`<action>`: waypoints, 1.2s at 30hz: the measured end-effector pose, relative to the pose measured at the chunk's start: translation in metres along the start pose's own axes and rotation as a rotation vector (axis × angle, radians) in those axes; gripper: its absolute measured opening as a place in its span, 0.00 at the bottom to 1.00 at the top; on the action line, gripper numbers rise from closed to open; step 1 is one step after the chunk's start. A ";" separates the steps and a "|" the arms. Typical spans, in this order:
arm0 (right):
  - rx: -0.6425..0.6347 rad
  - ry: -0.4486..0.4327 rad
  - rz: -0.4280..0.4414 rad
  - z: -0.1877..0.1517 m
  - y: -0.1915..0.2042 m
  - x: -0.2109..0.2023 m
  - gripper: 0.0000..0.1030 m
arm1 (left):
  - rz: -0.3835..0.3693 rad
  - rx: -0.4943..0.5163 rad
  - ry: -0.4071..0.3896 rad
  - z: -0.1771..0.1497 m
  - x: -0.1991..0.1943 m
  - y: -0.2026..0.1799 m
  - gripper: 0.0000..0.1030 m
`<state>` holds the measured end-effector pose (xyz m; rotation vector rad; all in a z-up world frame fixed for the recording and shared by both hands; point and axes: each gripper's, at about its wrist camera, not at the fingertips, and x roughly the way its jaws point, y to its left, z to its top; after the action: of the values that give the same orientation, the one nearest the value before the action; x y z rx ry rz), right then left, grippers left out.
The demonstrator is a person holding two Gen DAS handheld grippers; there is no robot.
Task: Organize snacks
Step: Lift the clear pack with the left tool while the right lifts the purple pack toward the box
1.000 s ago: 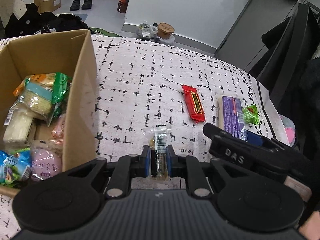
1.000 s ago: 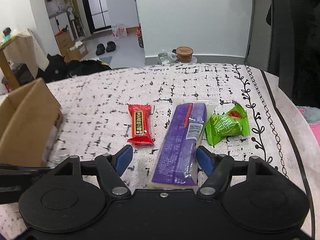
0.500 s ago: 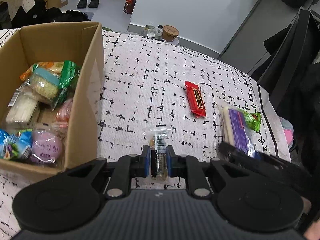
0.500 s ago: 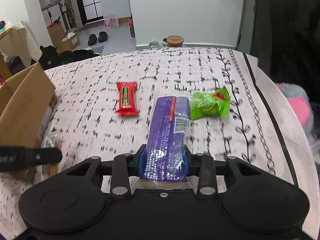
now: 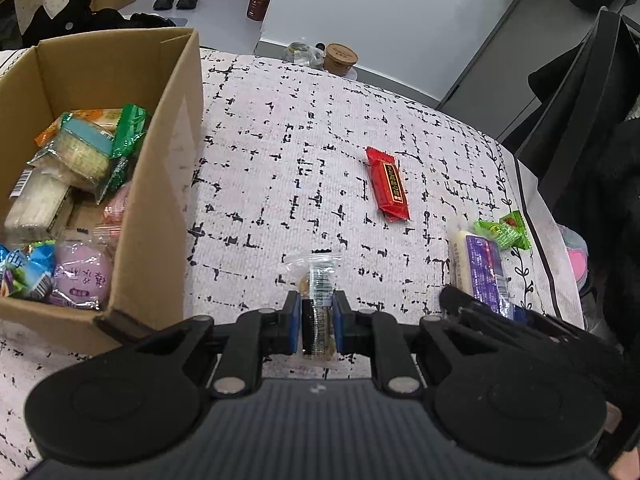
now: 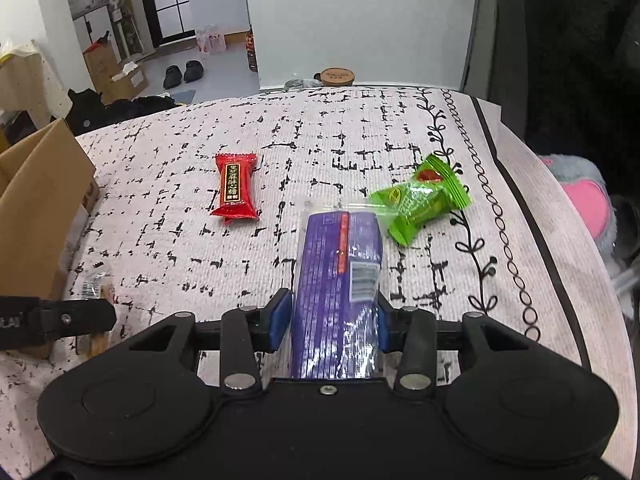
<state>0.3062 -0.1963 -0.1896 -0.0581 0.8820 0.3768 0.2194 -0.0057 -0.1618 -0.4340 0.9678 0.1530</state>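
We have both pickups made: our left gripper [image 5: 316, 322] pinches a small clear-wrapped snack bar [image 5: 318, 300], and our right gripper [image 6: 330, 320] clamps the near end of a long purple packet [image 6: 340, 264] above the patterned cloth [image 5: 280, 160]. Next, we judge, each must rise over the open cardboard box [image 5: 160, 184] wall. The cloth between is bare but for a red wrapped candy [image 6: 235, 190]; a green one [image 6: 420, 200] touches the packet's far end.

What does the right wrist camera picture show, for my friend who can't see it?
The right gripper is shut on a long purple snack pack over a patterned white cloth. A red candy lies to the left, a green candy to the right, and a cardboard box stands at the left edge.
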 end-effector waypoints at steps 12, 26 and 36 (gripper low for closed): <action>0.070 -0.067 0.072 0.010 -0.004 -0.037 0.31 | -0.051 0.000 -0.062 0.011 -0.026 -0.010 0.15; 0.094 -0.161 0.171 0.034 0.019 -0.062 0.30 | -0.064 -0.019 -0.171 0.035 -0.068 0.000 0.15; 0.084 -0.207 0.241 0.048 0.047 -0.070 0.30 | -0.055 -0.038 -0.221 0.047 -0.093 0.018 0.15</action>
<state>0.2856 -0.1638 -0.1010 0.1632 0.7002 0.5597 0.1974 0.0362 -0.0679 -0.4674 0.7368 0.1661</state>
